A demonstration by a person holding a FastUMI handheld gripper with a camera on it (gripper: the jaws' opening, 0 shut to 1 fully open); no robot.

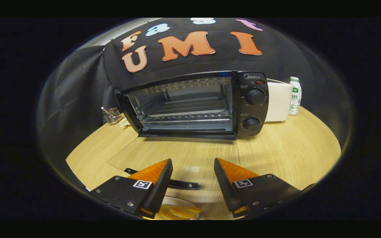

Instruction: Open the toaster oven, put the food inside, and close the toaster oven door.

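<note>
The toaster oven (193, 104) is standing at the far side of the wooden table (286, 152), its glass door (177, 162) lying folded down flat toward the fingers, cavity open. The gripper (193, 167) is hovering near, jaws spread, gripping nothing. The food (177, 211), on a white plate (174, 201), is sitting between and below the fingers. A white box (278, 101) and a bottle (295, 96) are standing right of the oven.
</note>
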